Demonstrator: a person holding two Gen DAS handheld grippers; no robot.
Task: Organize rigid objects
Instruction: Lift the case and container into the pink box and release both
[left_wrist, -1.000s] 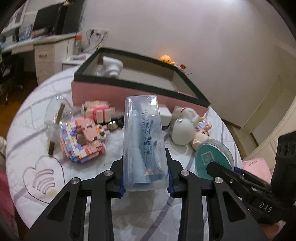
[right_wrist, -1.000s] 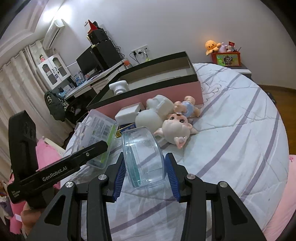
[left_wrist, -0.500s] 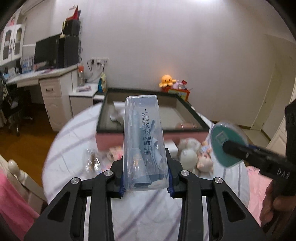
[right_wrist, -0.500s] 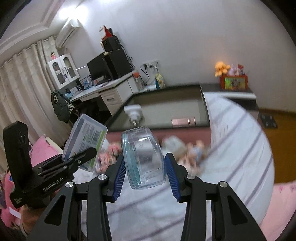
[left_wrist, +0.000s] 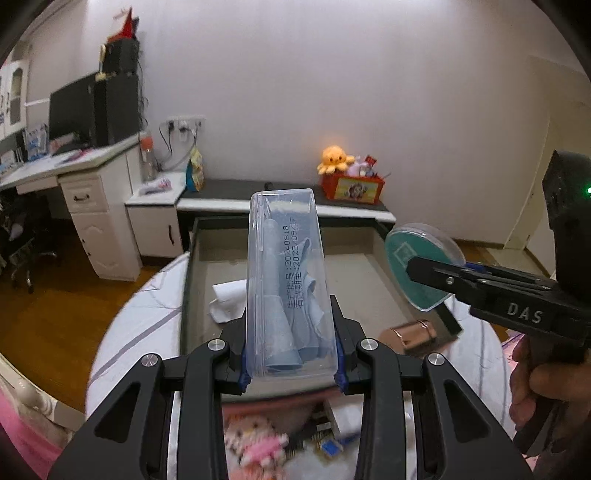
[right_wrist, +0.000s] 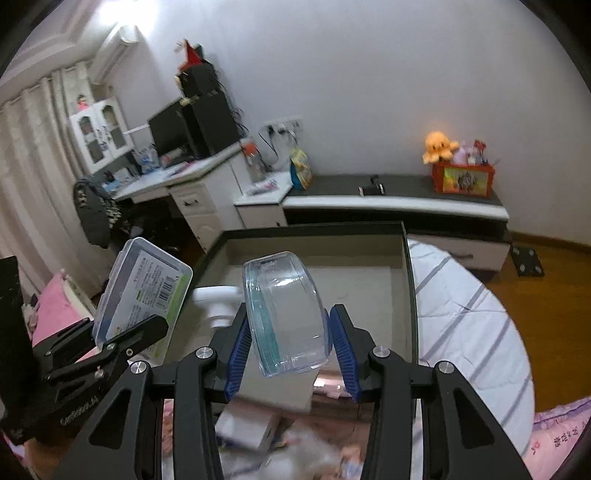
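My left gripper (left_wrist: 291, 363) is shut on a clear oblong plastic case (left_wrist: 286, 280) with blue items inside, held upright above the open storage box (left_wrist: 373, 273). In the right wrist view the same case (right_wrist: 146, 295) shows its label side at the left. My right gripper (right_wrist: 290, 349) is shut on a round clear container with a teal lid (right_wrist: 286, 314), also above the box (right_wrist: 369, 280). In the left wrist view the round container (left_wrist: 417, 266) hangs at the right in the other gripper's fingers. A white object (left_wrist: 229, 301) lies inside the box.
The box has dark rims and a pink outer wall and stands on a round table with a striped cloth (right_wrist: 469, 325). Blurred toys and small boxes (left_wrist: 258, 446) lie on the table below the grippers. A rose-gold clasp (left_wrist: 413, 332) is on the box's near wall. A desk and low cabinet stand behind.
Both grippers have risen and moved forward with their loads, from low over the table's toys to above the open box. The toys have slid down to the bottom edges of both views.
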